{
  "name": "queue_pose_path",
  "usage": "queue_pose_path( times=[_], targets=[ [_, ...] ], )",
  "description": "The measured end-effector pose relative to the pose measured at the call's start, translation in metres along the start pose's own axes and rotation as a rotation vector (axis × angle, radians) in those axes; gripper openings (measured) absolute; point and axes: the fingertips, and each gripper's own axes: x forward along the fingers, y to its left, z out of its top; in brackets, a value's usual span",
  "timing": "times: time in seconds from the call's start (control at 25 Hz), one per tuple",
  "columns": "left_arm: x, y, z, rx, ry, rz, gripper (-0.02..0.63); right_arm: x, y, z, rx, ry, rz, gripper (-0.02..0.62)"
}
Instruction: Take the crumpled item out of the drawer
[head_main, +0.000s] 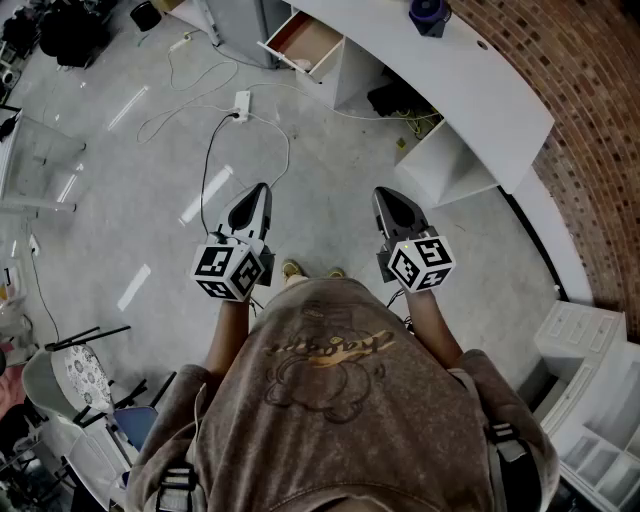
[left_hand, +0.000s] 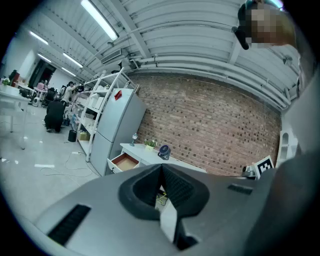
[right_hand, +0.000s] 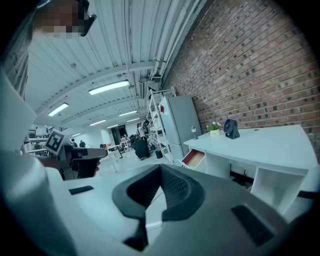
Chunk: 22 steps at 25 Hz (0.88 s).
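Two grippers, both pressed together with nothing between the jaws: left gripper (head_main: 260, 190) and right gripper (head_main: 386, 196), held side by side in front of the person, tilted slightly down. They hang over the floor (head_main: 130, 190), well apart from the desk (head_main: 480, 95).

Floor is bare grey concrete with light glare. A cable (head_main: 208, 165) loops across it to a power strip (head_main: 241, 103). The long white desk runs along a brick wall (head_main: 590, 110), with open cubbies underneath. A small fan (head_main: 428, 14) sits on top. A grey fridge (left_hand: 117, 125) stands at the desk's far end, with white shelving (left_hand: 95, 107) beside it (big open workshop, strip lights overhead).

The drawer (head_main: 305, 42) is pulled out at the far end of the desk, next to the fridge. Its inside reads as plain brown. The crumpled item can't be made out from here, the drawer being too small in every view.
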Motion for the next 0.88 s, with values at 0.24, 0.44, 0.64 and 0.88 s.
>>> queue_pose_path(
  times=[0.24, 0.44, 0.64, 0.88],
  targets=[
    [-0.002, 0.004, 0.001, -0.001, -0.004, -0.004, 0.008, 0.005, 0.008, -0.002, 0.000, 0.002, 0.012, -0.003],
    [-0.003, 0.012, 0.010, 0.004, -0.009, -0.021, 0.008, 0.018, 0.020, 0.005, 0.013, -0.015, 0.025, -0.003],
    [-0.005, 0.025, 0.018, 0.016, -0.010, -0.045, 0.008, 0.034, 0.033, 0.011, -0.003, -0.019, 0.023, -0.003],
    [-0.007, 0.047, 0.019, 0.032, -0.001, -0.091, 0.008, 0.046, 0.051, 0.007, -0.011, -0.032, -0.004, -0.003]
  ],
)
